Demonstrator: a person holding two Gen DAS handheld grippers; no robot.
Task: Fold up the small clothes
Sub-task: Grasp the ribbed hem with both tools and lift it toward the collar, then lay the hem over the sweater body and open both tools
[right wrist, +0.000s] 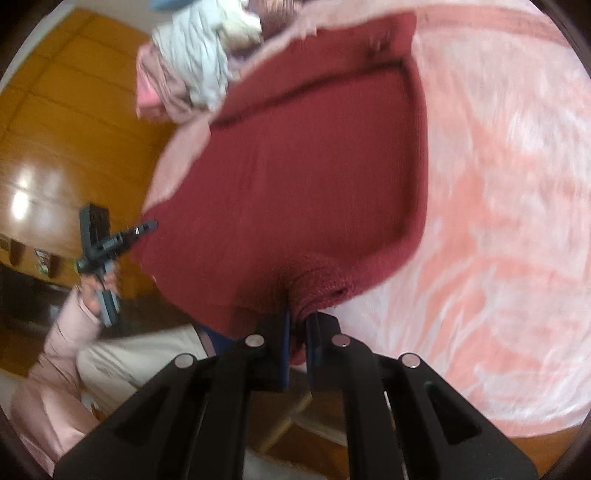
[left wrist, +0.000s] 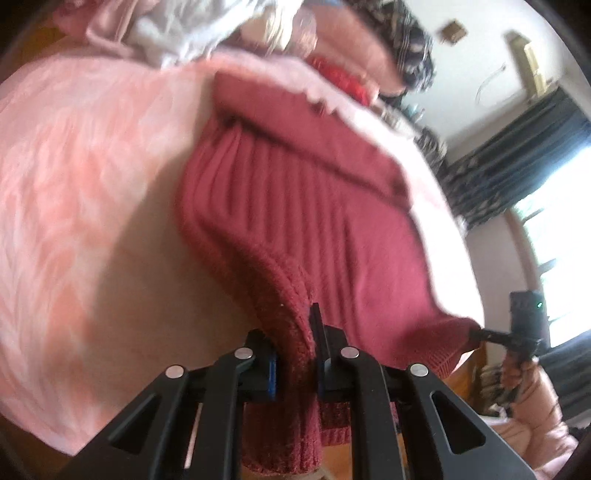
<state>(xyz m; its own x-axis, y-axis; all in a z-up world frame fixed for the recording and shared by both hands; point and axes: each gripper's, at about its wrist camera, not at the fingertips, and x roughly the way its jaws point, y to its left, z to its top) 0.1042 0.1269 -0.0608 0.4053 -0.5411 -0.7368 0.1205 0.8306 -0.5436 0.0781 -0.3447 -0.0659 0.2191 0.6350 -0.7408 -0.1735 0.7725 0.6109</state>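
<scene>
Two hand-held grippers, left (left wrist: 295,354) and right (right wrist: 295,343), each pinch a near corner of the red sweater (left wrist: 314,206); lift step. Next: carry both corners toward frame top, evenly.

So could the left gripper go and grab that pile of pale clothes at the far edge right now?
Probably not yet. The left gripper is shut on the red sweater's hem, as is the right gripper. The pile of pale clothes lies beyond the sweater; it would have to let go first.

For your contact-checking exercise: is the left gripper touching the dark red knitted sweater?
Touching. The left wrist view shows the left gripper shut on a bunched edge of the dark red knitted sweater, fabric pinched between both pads.
</scene>
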